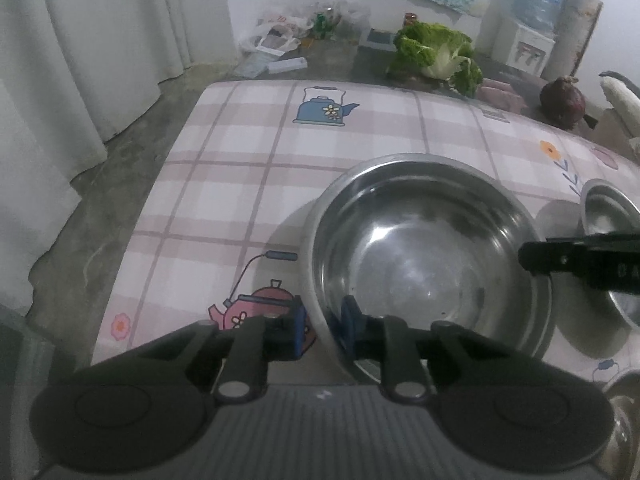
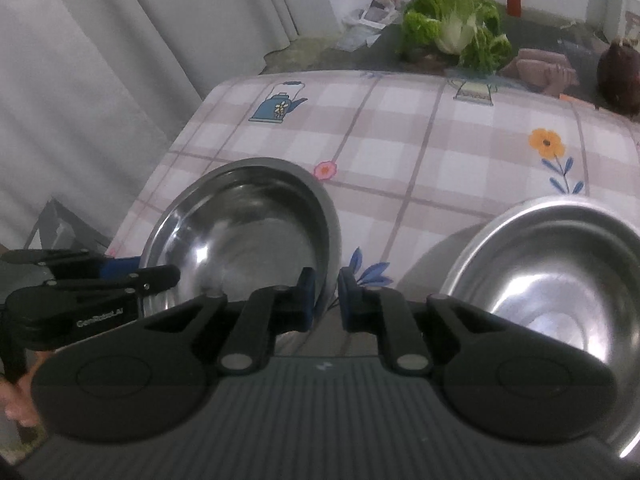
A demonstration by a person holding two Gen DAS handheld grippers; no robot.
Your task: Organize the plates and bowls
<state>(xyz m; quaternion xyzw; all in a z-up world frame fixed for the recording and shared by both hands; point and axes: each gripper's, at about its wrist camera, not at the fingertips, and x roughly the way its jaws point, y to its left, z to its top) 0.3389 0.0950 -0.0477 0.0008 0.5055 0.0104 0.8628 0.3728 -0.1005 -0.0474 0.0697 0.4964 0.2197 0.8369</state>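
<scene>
A large steel bowl sits over the pink checked tablecloth. My left gripper is shut on its near left rim, one blue pad outside the wall and one inside. The right gripper is shut on the bowl's opposite rim in the same way. Each gripper shows in the other's view, the right gripper at the bowl's right edge and the left gripper at its left edge. A second steel bowl stands just right of the large one.
A green cabbage, a dark round vegetable and pinkish pieces lie at the table's far edge. A water dispenser stands behind. Curtains and bare floor lie left of the table's edge. A shiny steel item is at the near right.
</scene>
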